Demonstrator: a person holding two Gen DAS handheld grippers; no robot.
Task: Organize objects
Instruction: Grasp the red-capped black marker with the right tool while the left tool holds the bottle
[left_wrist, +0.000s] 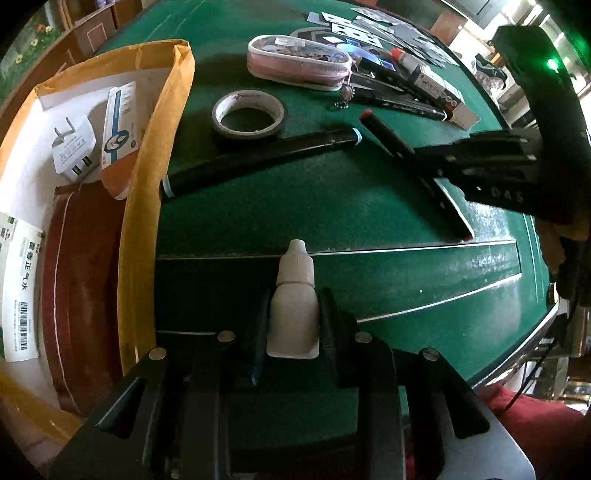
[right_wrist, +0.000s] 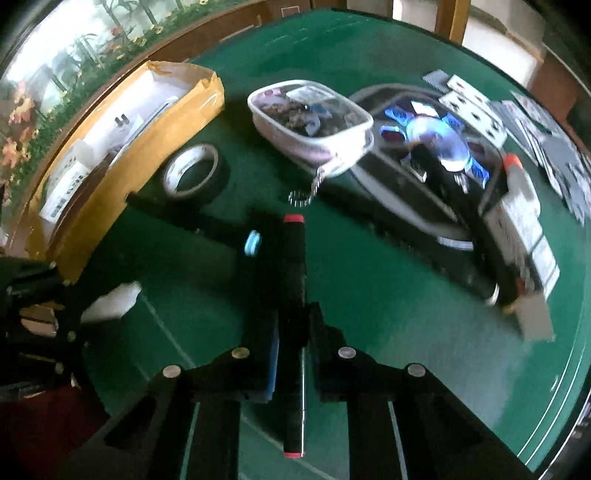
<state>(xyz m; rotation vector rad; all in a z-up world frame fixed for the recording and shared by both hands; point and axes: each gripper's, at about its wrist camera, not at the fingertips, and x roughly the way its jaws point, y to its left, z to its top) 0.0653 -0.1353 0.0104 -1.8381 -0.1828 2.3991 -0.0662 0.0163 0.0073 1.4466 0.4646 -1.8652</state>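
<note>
My left gripper (left_wrist: 293, 314) is shut on a small white dropper bottle (left_wrist: 294, 295), held just right of the yellow cardboard box (left_wrist: 147, 177); the bottle also shows in the right wrist view (right_wrist: 110, 301). My right gripper (right_wrist: 293, 325) is shut on a black marker with red ends (right_wrist: 293, 280), also seen in the left wrist view (left_wrist: 391, 144). A second black marker with blue rings (left_wrist: 258, 158) lies on the green table (left_wrist: 332, 206) beside a roll of tape (left_wrist: 249, 113).
The box holds a white charger plug (left_wrist: 74, 151), medicine boxes (left_wrist: 120, 122) and a dark red pouch (left_wrist: 81, 295). A pink-and-clear pencil case (left_wrist: 299, 61), more pens (left_wrist: 406, 99), a glue bottle (right_wrist: 517, 177) and playing cards (left_wrist: 354, 26) lie at the far side.
</note>
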